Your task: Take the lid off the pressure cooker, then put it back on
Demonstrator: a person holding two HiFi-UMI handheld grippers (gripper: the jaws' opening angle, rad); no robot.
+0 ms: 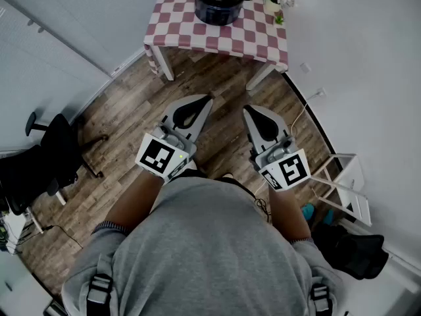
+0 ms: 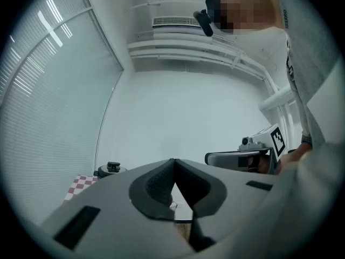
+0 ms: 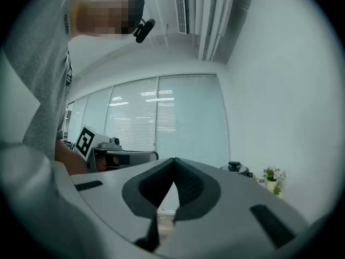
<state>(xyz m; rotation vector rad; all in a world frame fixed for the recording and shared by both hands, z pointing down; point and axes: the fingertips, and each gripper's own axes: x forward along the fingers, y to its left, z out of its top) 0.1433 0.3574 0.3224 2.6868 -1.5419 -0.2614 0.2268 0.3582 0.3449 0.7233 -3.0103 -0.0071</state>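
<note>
The checkered table (image 1: 263, 41) runs off the top edge behind the pressure cooker (image 1: 220, 5). In their own views, the left gripper (image 2: 173, 162) and right gripper (image 3: 174, 161) each hide the pressure cooker's body (only its lid (image 2: 112, 168) shows).

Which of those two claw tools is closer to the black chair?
Left. The left gripper sits toward the black chair; the right gripper is beside it, on the far side from the chair.
</note>
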